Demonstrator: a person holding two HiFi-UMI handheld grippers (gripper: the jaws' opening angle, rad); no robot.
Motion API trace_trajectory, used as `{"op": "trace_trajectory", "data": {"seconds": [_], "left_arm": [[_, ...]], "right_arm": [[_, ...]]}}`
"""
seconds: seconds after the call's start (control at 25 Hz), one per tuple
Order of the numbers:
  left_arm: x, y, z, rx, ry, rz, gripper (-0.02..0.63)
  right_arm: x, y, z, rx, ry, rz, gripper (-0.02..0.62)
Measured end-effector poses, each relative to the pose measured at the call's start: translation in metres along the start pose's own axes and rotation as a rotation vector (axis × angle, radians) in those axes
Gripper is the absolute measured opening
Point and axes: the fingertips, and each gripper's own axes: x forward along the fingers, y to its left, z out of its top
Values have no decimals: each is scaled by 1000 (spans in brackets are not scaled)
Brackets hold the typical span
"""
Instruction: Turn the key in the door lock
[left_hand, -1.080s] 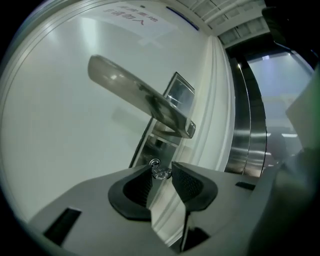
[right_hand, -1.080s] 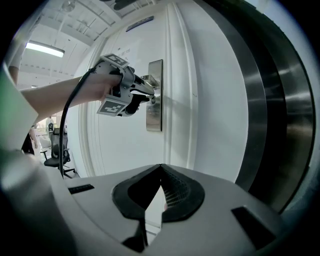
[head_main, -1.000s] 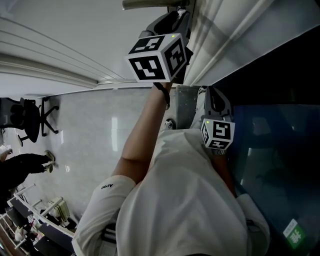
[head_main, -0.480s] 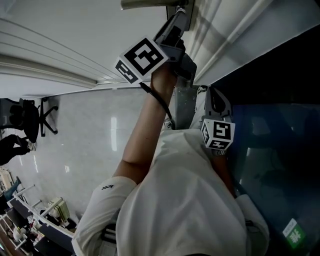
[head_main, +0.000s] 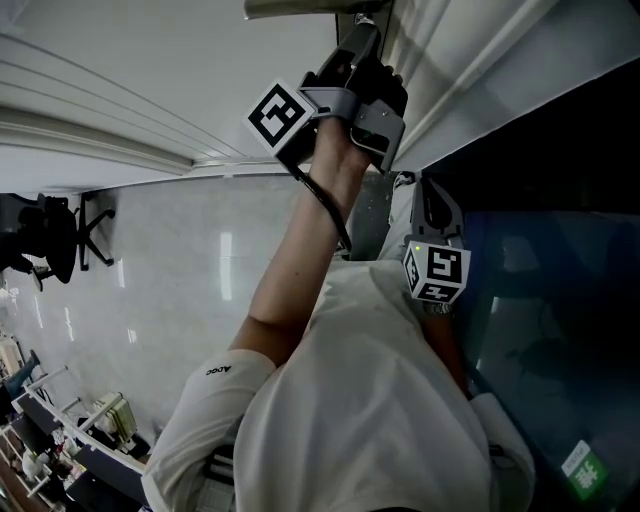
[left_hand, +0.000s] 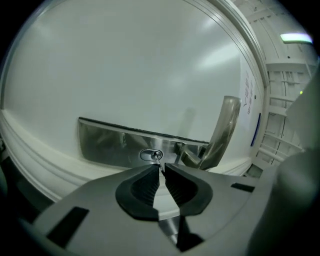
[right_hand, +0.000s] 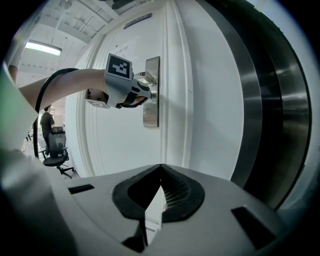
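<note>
Near the handle end of the metal plate on the white door, the key sticks straight out of the keyhole. Its long axis runs from the plate toward the left gripper. That gripper's jaws have just been closing and now pinch the key between their tips. The right gripper is closed, tips together, holding nothing.

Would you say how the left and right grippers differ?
The left gripper is at the lock plate; the right gripper hangs back from it. The left gripper's fingers have just been closing, the key between their tips; the right gripper's fingers meet on nothing. Both face the white door.
</note>
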Motion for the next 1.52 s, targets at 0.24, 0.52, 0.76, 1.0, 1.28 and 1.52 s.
{"op": "trace_trajectory", "data": {"seconds": [0.24,0.52,0.76,1.0,1.28,1.52], "left_arm": [[-1,3,1,236,36,111,46],[1,1,0,605,116,211,54],[2,2,-3,960,199,296,55],[1,3,-4,1455,304,440,43],[1,4,-8,1702,384,518,43],[2,12,-15,2028,504,562,44]], "right_arm": [[0,-3,-1,1,-5,0,2],[0,-1,-1,-2,-12,1,2],[-1,-7,-3,14,-13,-13,2],[-3,-4,-5,25,-14,-6,2],[-5,-2,-7,26,-19,0,2],[-8,-3,-9,22,-13,0,2]]}}
